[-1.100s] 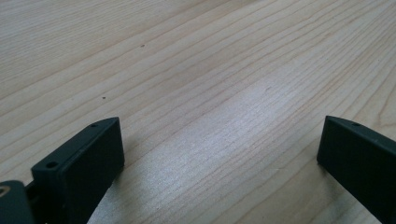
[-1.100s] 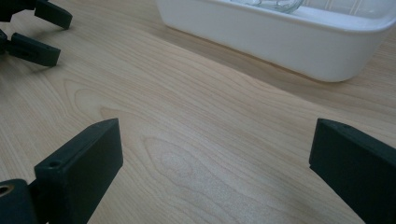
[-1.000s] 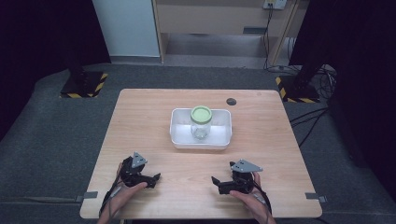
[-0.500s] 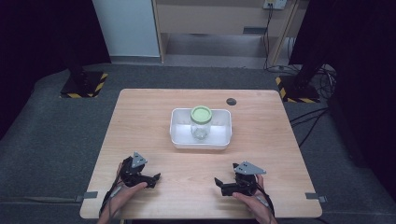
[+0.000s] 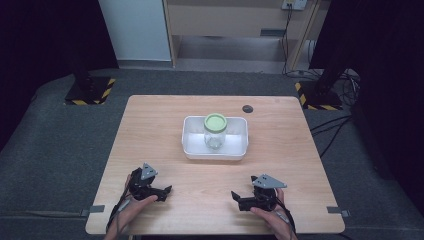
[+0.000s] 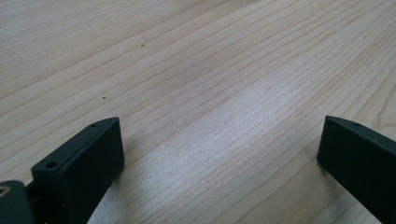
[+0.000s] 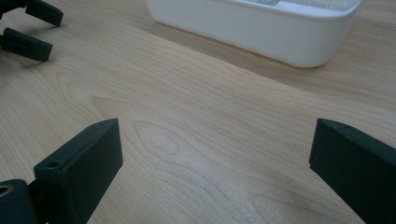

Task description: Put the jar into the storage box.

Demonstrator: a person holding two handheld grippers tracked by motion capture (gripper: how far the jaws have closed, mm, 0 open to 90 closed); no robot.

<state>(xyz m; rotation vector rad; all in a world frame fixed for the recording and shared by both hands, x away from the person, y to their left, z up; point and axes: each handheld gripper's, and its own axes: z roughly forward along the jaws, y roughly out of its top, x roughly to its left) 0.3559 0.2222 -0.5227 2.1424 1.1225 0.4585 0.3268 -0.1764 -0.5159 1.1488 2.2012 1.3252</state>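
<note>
A light wooden table [image 5: 210,175] was set on grey carpet [image 5: 50,150], with its front half left bare, so plenty of open room was given between the tub and the near edge. No brand, label or writing could be read anywhere. A white plastic tub [image 5: 192,145] was placed around the middle of the table, a bit toward the far side, and a clear glass jar [image 5: 215,132] with a pale green lid [image 5: 215,121] was stood upright inside it. A small dark round spot [image 5: 247,108] was seen near the far edge, right of the tub. The left gripper [image 5: 165,192] was held low by the near left corner, jaws spread wide apart with nothing but wood grain between them in the left gripper view. The right gripper [image 5: 237,197] was held near the front edge too, well apart from the left one, jaws likewise released and empty, pointed toward the tub's rounded wall.
</note>
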